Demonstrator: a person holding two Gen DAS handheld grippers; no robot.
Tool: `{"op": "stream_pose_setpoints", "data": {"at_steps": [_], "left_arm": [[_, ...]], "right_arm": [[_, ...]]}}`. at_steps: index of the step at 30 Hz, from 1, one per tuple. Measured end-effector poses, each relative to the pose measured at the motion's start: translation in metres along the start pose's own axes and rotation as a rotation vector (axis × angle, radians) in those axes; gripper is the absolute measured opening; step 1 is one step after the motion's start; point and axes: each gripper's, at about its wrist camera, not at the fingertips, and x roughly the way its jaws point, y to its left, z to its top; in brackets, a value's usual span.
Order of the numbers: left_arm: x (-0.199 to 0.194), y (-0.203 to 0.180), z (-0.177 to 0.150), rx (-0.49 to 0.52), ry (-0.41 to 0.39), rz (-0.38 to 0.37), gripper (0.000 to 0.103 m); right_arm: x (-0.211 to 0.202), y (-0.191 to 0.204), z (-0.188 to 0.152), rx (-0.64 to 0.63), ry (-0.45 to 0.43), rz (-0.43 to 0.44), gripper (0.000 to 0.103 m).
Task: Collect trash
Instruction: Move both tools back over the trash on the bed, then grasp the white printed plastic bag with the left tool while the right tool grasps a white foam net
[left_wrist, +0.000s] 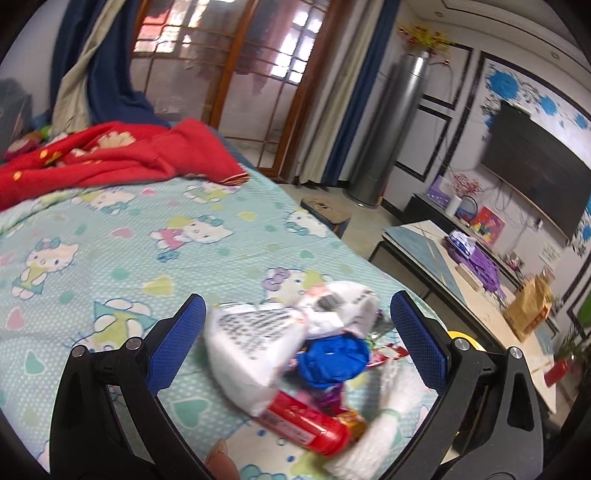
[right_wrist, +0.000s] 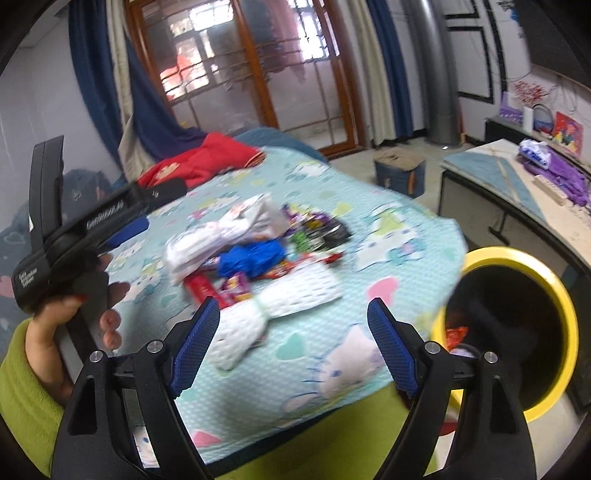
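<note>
A: Where is the trash?

B: It sits in a pile (right_wrist: 258, 254) on the bed (right_wrist: 388, 240), in the middle of the right wrist view. There is a white bag (left_wrist: 251, 347), a blue crumpled thing (left_wrist: 332, 358), a red tube (left_wrist: 306, 421) and some candy wrappers.

A: What are the claws doing?

B: The left claw (left_wrist: 295, 343) is spread wide, with the pile in front of it, low in the middle of its view. It pinches nothing. The right claw (right_wrist: 291, 343) is spread wide too, and holds nothing.

A: What could go wrong?

B: I think the white bag is big and soft, so it could slip out if the claw grabs only a corner. The small wrappers could slide off the bed if the pile gets pushed. The two claws are close and could bump.

A: Does one view show more?

B: Yes. Only the right wrist view shows the whole yellow bin (right_wrist: 517, 332) at the lower right, with some trash inside already. It also shows the hand (right_wrist: 74, 317) holding the left claw. The left wrist view shows just a sliver of yellow, but it shows the TV at the right.
</note>
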Motion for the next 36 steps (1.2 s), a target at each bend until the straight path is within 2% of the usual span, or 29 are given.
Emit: {"op": "stream_pose_setpoints", "data": {"at_steps": [8, 12, 16, 22, 24, 28, 34, 36], "left_arm": [[0.011, 0.03, -0.004, -0.098, 0.073, -0.005, 0.092], [0.023, 0.045, -0.013, -0.182, 0.132, -0.039, 0.092], [0.031, 0.052, -0.021, -0.221, 0.163, -0.074, 0.092], [0.037, 0.057, -0.026, -0.272, 0.191, -0.121, 0.091], [0.037, 0.057, -0.027, -0.276, 0.197, -0.133, 0.084], [0.037, 0.055, -0.026, -0.278, 0.197, -0.133, 0.069], [0.036, 0.055, -0.025, -0.282, 0.212, -0.136, 0.056], [0.035, 0.055, -0.025, -0.285, 0.214, -0.133, 0.052]], "right_arm": [[0.026, 0.022, -0.002, -0.005, 0.069, 0.024, 0.08], [0.039, 0.03, -0.006, -0.003, 0.108, 0.038, 0.08], [0.048, 0.033, -0.011, 0.001, 0.136, 0.044, 0.079], [0.054, 0.028, -0.017, 0.022, 0.168, 0.059, 0.06], [0.057, 0.025, -0.02, 0.035, 0.184, 0.07, 0.052], [0.057, 0.02, -0.024, 0.048, 0.201, 0.081, 0.044], [0.052, 0.02, -0.028, 0.031, 0.202, 0.085, 0.029], [0.049, 0.02, -0.028, 0.024, 0.196, 0.082, 0.028]]}}
